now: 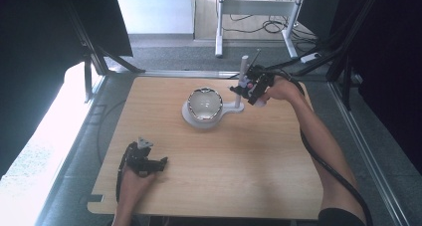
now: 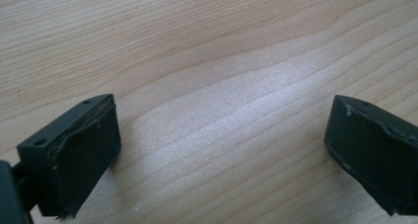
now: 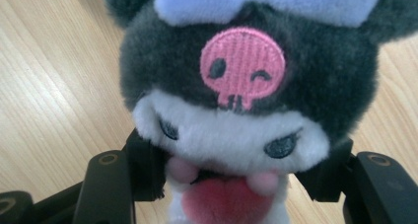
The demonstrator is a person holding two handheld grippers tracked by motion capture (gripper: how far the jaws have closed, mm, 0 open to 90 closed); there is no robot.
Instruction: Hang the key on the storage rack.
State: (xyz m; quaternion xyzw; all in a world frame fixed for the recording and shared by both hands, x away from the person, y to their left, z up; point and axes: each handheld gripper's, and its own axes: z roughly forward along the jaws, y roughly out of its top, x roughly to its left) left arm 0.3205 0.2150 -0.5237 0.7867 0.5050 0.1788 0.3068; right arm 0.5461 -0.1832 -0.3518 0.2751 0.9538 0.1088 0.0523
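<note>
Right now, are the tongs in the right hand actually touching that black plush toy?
Touching. In the right gripper view both jaws of the right tongs press against the sides of the plush toy, just below its white face, with no gap on either side.

My right gripper view cuts off the plush toy (image 3: 236, 100) at top and bottom, its ears and body out of frame. From the high view, the toy (image 1: 247, 89) is too small to identify.

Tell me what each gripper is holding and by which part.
The right gripper clamps the plush toy low on its face sides. The left gripper is open, empty.
</note>
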